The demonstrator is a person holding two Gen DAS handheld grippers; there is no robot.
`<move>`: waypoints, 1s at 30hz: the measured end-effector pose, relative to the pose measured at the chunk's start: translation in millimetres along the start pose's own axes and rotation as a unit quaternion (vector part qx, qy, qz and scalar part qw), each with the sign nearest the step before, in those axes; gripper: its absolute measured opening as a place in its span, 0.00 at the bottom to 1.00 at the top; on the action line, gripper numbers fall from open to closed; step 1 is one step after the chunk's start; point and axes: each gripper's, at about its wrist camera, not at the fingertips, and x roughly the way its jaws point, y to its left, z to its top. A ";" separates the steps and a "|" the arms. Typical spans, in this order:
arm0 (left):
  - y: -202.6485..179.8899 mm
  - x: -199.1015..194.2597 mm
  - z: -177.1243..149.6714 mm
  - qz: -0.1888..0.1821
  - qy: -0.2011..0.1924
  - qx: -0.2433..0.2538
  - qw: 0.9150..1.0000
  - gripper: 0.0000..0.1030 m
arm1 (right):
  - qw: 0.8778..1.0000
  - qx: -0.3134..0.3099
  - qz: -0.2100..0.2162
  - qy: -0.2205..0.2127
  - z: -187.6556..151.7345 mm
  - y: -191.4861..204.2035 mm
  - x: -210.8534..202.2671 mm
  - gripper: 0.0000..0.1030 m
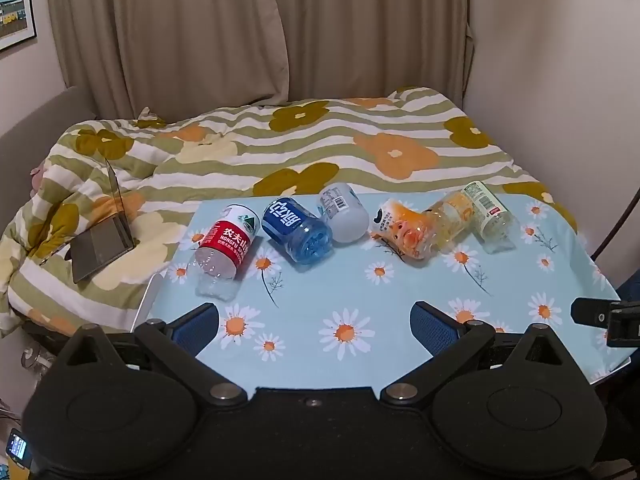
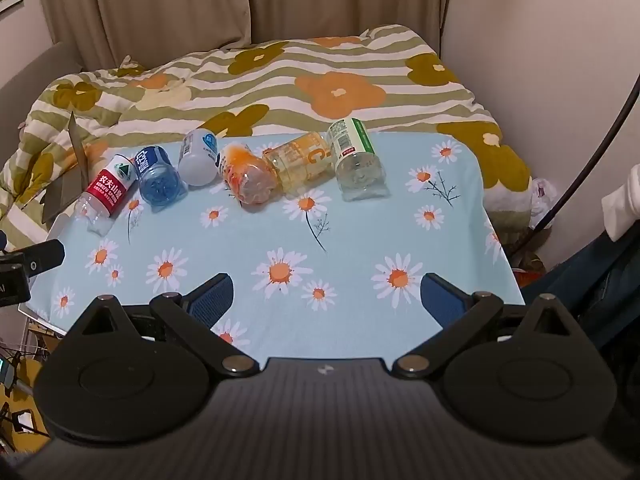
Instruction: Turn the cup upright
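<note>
Several cut bottle cups lie on their sides in a row at the far edge of a daisy-print table (image 1: 360, 300). From left: a red-label cup (image 1: 226, 244) (image 2: 108, 190), a blue cup (image 1: 298, 230) (image 2: 158, 174), a white cup (image 1: 344, 212) (image 2: 198, 158), an orange cartoon cup (image 1: 404, 232) (image 2: 246, 178), a yellow cup (image 1: 454, 216) (image 2: 302, 162) and a green-label cup (image 1: 490, 216) (image 2: 358, 160). My left gripper (image 1: 316, 326) is open and empty over the table's near side. My right gripper (image 2: 326, 296) is open and empty, also well short of the cups.
A bed with a striped flower duvet (image 1: 320, 140) lies behind the table. A laptop (image 1: 106, 236) sits half open on the bed at left. Curtains (image 1: 240, 28) hang behind, a wall (image 1: 560, 80) stands at right. The other gripper shows at the right edge (image 1: 608, 320).
</note>
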 end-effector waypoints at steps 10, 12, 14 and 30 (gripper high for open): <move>0.2 -2.3 5.9 -0.005 0.004 -0.002 1.000 1.00 | 1.000 0.000 -0.010 0.002 -2.2 4.7 -2.1 1.00; -0.3 0.2 4.9 -0.004 0.005 -0.002 1.000 1.00 | 1.000 -0.001 -0.010 0.003 -3.0 2.8 -0.6 1.00; -1.0 0.2 5.5 -0.004 0.005 -0.003 1.000 1.00 | 1.000 -0.003 -0.009 0.003 -2.1 4.2 -0.5 1.00; 1.8 0.9 8.2 -0.009 -0.001 -0.001 1.000 1.00 | 1.000 -0.006 -0.015 0.003 -0.6 6.1 -0.2 1.00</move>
